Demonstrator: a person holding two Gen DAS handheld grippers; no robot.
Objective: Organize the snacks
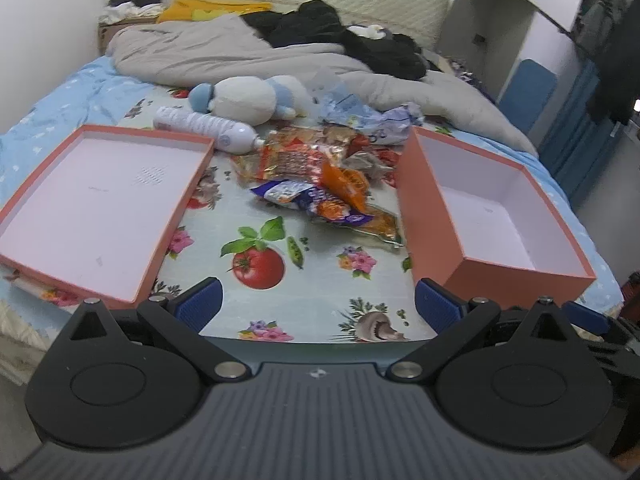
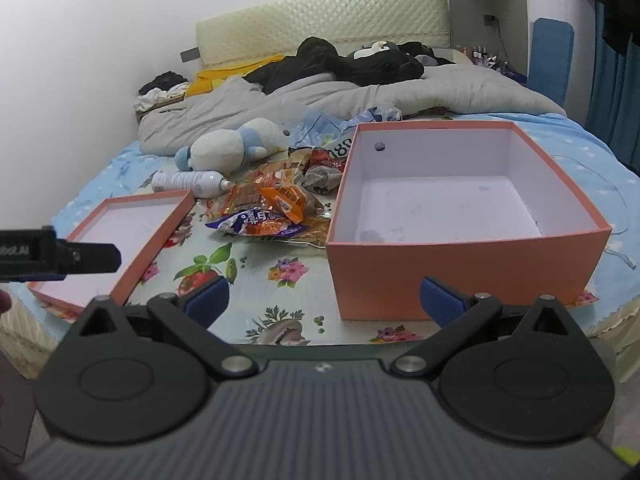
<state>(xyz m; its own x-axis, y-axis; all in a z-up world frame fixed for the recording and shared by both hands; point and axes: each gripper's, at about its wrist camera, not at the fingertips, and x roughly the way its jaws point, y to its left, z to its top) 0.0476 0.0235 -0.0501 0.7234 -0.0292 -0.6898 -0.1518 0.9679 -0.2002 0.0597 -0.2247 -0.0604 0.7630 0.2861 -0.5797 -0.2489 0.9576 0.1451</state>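
Salmon box [image 2: 460,268]: rigid card, matte, white-lined, deep and square-cornered; open mouth up near the right edge of the bed, empty, likely set there to take the snacks.
Lid [image 1: 100,208]: same salmon card, shallow tray shape, turned inside-up toward the left edge of the bed, well apart from the box so the gap between stays free.
Snack packets [image 1: 320,184]: crinkly glossy foil and film, orange, red and blue-white, heaped loose between lid and box, nearest packet just beside the box wall; none inside the box yet.
Cloth [image 1: 280,280]: smooth printed sheet with tomatoes, flowers and mushrooms, spread flat over the foot of the bed as a working surface.
Bottle [image 1: 208,128]: white plastic, cylindrical, lying on its side behind the lid, against a soft plush toy [image 1: 248,98].
Quilt [image 1: 224,56]: grey, puffy, bunched toward the head of the bed.
Left gripper [image 1: 318,300]: ribbed blue pads spread wide, holding nothing, hovering over the near edge of the bed.
Right gripper [image 2: 324,298]: likewise spread and empty, facing the box front.
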